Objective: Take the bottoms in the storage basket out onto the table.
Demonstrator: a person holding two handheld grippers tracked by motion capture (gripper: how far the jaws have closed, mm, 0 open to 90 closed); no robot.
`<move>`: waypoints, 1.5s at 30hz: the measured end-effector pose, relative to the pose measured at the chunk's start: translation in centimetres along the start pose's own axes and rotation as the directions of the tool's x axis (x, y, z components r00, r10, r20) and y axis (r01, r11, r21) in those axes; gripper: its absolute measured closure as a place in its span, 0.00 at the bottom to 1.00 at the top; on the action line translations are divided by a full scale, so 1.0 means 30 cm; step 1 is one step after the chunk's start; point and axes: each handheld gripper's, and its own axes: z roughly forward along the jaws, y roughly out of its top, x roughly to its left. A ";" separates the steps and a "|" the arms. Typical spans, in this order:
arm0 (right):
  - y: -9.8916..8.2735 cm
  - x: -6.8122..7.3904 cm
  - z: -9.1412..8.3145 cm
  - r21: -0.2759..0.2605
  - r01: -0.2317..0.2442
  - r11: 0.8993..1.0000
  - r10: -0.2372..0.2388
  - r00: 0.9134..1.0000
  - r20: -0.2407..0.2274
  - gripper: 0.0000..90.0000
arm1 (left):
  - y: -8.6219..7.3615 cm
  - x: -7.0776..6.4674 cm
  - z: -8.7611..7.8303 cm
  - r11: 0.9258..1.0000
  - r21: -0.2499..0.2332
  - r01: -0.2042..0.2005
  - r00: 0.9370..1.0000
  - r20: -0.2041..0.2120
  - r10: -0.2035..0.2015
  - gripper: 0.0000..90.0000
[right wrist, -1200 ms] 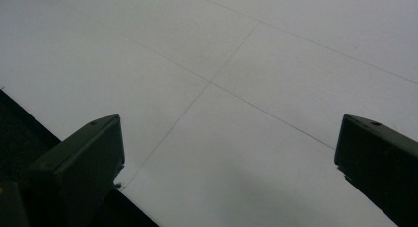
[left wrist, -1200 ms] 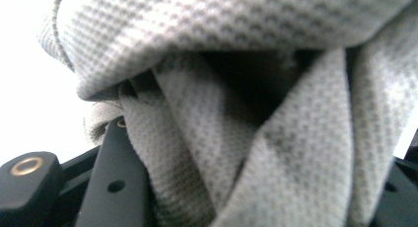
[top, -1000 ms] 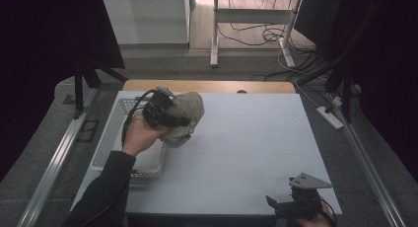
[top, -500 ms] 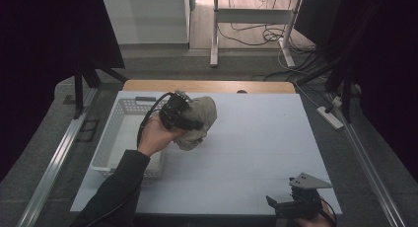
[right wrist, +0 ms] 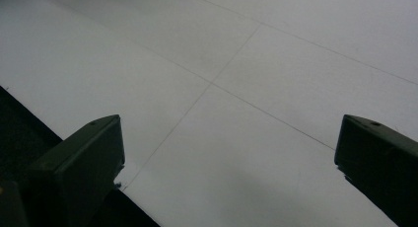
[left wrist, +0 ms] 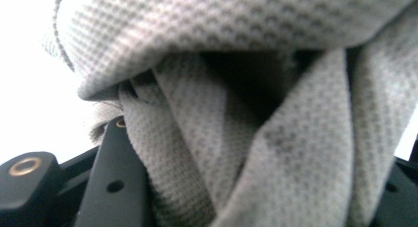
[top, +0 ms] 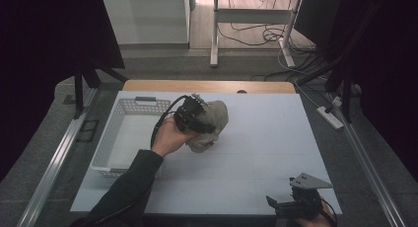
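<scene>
Left gripper [top: 197,119] is clamped tight on a bunched grey-beige waffle-weave cloth [top: 213,123]; cloth is lifted over the white table [top: 256,153], just right of the white basket [top: 129,138], hanging in folds around the jaws; in the left gripper view the cloth [left wrist: 256,138] is pinched between the two black jaws, fabric close against the lens; right gripper [top: 296,205] rests at the table's near right edge, jaws spread wide, nothing between them, bare table surface [right wrist: 246,89] ahead.
</scene>
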 end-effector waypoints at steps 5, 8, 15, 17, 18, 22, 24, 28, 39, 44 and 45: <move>0.000 0.000 -0.001 -0.001 0.000 1.000 0.000 1.000 -0.001 0.00 | 0.015 -0.012 0.040 1.000 0.005 0.000 1.000 0.013 0.000 0.57; 0.000 0.000 -0.001 -0.001 0.000 1.000 0.000 1.000 -0.002 0.00 | 0.023 -0.017 0.059 1.000 0.012 -0.005 1.000 0.016 0.005 0.57; -0.001 -0.001 -0.002 -0.003 0.002 1.000 -0.002 1.000 -0.003 0.00 | 0.042 -0.030 0.113 1.000 0.018 -0.002 1.000 0.022 0.001 0.57; -0.001 -0.001 -0.002 -0.004 0.002 1.000 -0.002 1.000 -0.003 0.00 | 0.045 -0.032 0.131 1.000 0.021 -0.001 1.000 0.025 0.001 0.57; -0.001 -0.001 -0.002 -0.004 0.002 1.000 -0.002 1.000 -0.004 0.00 | 0.046 -0.033 0.137 1.000 0.022 0.001 1.000 0.024 -0.001 0.57; -0.001 -0.001 -0.003 -0.004 0.002 1.000 -0.002 1.000 -0.006 0.00 | 0.051 -0.037 0.171 1.000 0.030 0.002 1.000 0.021 -0.003 0.57; -0.001 -0.001 -0.003 -0.004 0.002 1.000 -0.002 1.000 -0.006 0.00 | 0.053 -0.038 0.185 1.000 0.031 0.002 1.000 0.017 -0.003 0.57; -0.002 -0.001 -0.002 -0.004 0.004 1.000 -0.004 1.000 -0.006 0.00 | 0.055 -0.036 0.212 0.999 0.037 0.008 1.000 0.015 -0.009 0.56; -0.002 -0.001 -0.002 -0.003 0.005 1.000 -0.005 1.000 -0.008 0.00 | 0.047 -0.028 0.291 0.998 0.065 0.016 1.000 0.004 -0.016 0.55; -0.002 -0.001 -0.002 -0.004 0.005 1.000 -0.005 1.000 -0.007 0.00 | 0.038 -0.013 0.321 0.997 0.074 0.024 1.000 0.002 -0.024 0.55; -0.002 -0.001 -0.002 -0.003 0.005 1.000 -0.005 1.000 -0.008 0.00 | 0.036 -0.012 0.327 0.997 0.069 0.029 1.000 0.005 -0.030 0.54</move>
